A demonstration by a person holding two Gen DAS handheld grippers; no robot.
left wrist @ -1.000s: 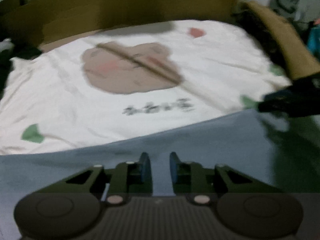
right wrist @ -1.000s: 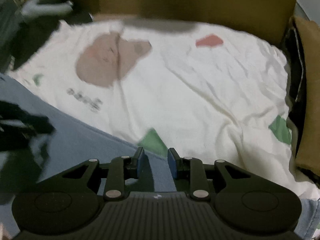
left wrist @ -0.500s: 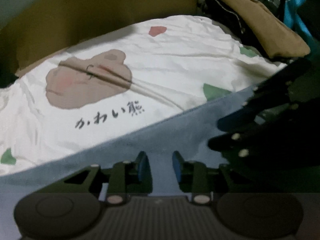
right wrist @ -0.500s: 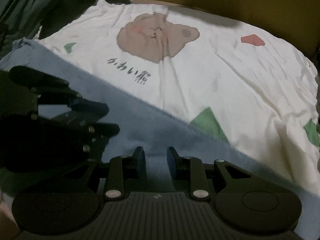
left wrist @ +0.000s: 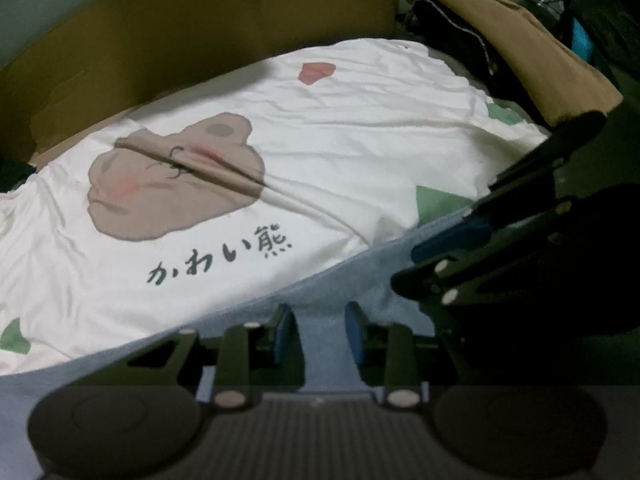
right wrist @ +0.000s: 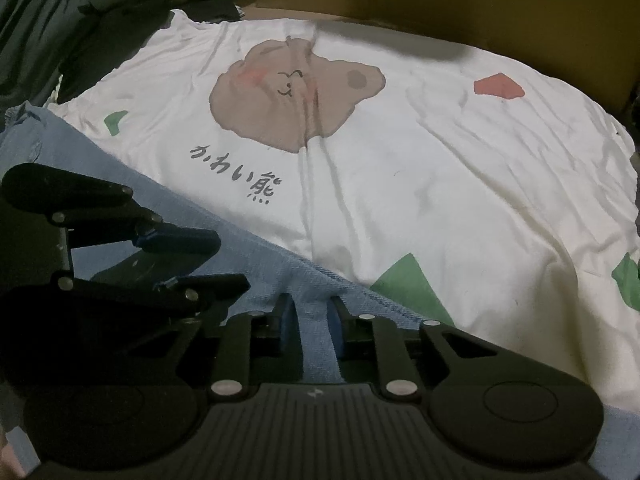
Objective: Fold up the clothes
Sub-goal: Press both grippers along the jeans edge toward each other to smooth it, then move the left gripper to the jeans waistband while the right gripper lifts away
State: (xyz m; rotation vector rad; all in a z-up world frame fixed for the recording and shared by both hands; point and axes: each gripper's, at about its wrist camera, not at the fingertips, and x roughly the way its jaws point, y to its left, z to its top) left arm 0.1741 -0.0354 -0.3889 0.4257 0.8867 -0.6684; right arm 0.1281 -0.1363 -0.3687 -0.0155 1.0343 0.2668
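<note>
Working the blue garment (right wrist: 256,264) at its near edge, on top of the white bear-print sheet (right wrist: 440,184). We're closing the right gripper (right wrist: 312,320) on a blue ridge; left gripper (left wrist: 318,334) is straddling cloth, slightly apart. We're seeing no fold yet.

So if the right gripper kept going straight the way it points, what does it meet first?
The blue cloth: the right gripper already has that fabric between its fingertips. The white bear shirt lies just past the blue edge, though depth is hard to judge.

Creased matt cloth shirt (right wrist: 440,184); blue garment (right wrist: 280,276) seemingly coarser weave.
</note>
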